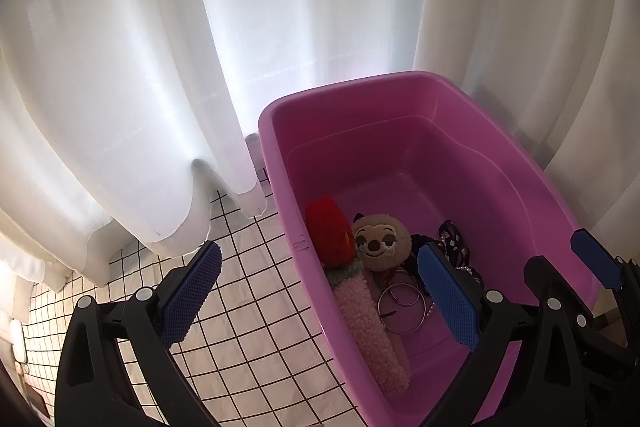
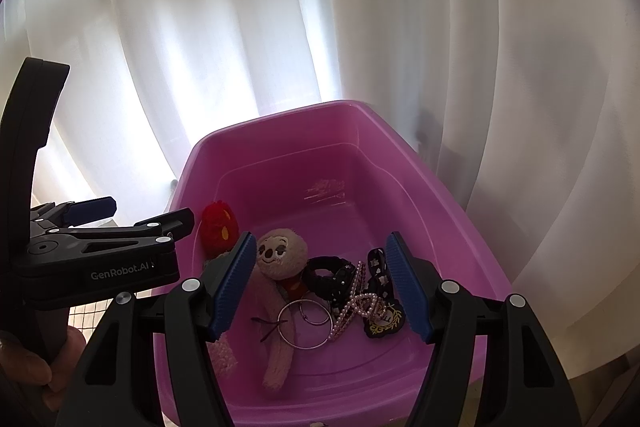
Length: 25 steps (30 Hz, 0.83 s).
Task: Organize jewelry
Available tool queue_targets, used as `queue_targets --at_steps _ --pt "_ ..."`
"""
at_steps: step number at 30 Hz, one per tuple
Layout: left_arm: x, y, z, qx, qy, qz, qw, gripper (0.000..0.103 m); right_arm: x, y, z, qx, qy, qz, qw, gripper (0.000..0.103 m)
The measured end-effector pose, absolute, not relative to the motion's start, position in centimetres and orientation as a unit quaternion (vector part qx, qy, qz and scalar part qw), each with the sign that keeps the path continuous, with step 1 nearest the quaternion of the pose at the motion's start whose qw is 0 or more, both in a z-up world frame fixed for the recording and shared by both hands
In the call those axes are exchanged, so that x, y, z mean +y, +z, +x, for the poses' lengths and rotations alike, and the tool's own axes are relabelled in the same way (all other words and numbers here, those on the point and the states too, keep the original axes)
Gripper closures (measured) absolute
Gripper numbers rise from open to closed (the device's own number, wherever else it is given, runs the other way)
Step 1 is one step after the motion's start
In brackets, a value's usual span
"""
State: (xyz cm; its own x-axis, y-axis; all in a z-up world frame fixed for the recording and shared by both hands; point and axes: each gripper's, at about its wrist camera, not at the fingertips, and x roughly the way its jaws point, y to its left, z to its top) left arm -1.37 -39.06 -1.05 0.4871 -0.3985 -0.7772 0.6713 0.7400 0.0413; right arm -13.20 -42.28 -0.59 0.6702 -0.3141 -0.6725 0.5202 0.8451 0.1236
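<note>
My right gripper [image 2: 322, 281] hangs open and empty over the pink tub [image 2: 432, 163]; my left gripper [image 1: 320, 291] gapes too, straddling the tub's left wall. The jewelry sits just below: metal rings [image 2: 306, 323] at 6 o'clock, a pearl strand [image 2: 352, 301] tangled with a black band [image 2: 332, 275] at 4 o'clock. A careless pinch could drag the whole knot (or the plush sloth [image 2: 280, 251]). The far half of the tub lies bare; the curtain [image 2: 240, 47] crowds 12 o'clock.

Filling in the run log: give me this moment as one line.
left gripper: open, empty | right gripper: open, empty, above pink tub | in tub: sloth plush, metal rings, pearl strand
</note>
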Motion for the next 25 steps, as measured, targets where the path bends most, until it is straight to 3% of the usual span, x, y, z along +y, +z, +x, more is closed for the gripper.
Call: queue_targets --at_steps 25 --pt "-38.3 -0.7 -1.2 0.390 -0.316 0.171 0.848 0.006 -41.0 -0.4 -13.0 0.336 -0.226 0.150 0.902 0.039"
